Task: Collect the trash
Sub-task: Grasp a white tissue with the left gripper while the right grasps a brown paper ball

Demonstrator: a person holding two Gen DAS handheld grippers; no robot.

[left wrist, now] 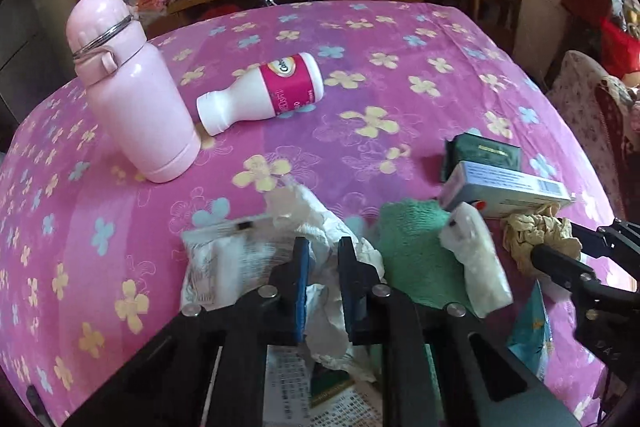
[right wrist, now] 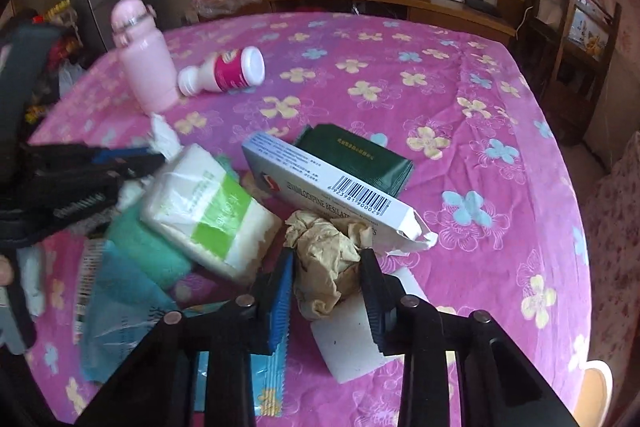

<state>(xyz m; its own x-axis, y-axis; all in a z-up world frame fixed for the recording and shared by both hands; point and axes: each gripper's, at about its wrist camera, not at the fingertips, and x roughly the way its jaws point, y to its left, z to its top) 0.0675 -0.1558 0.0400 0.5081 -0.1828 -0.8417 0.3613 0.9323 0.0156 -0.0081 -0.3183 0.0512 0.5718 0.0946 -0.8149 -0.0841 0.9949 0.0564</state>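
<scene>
My left gripper (left wrist: 323, 245) is shut on a crumpled white tissue (left wrist: 320, 219) that bulges up between its blue pads. It rests over a pile of litter on the pink flowered tablecloth (left wrist: 360, 67). In the right wrist view, my right gripper (right wrist: 328, 259) is shut on a crumpled brown paper wad (right wrist: 324, 247) beside an opened white medicine box (right wrist: 320, 183). The right gripper (left wrist: 558, 241) also shows at the right edge of the left wrist view, pinching the brown paper wad (left wrist: 528, 231). The left gripper (right wrist: 156, 159) appears at the left of the right wrist view.
A pink flask (left wrist: 132, 99) stands at the far left, with a white bottle with a pink label (left wrist: 264, 91) lying beside it. A dark green packet (right wrist: 360, 155), a tissue pack (right wrist: 208, 211), a green cloth (left wrist: 416, 247) and a blue wrapper (right wrist: 116, 307) crowd the near side.
</scene>
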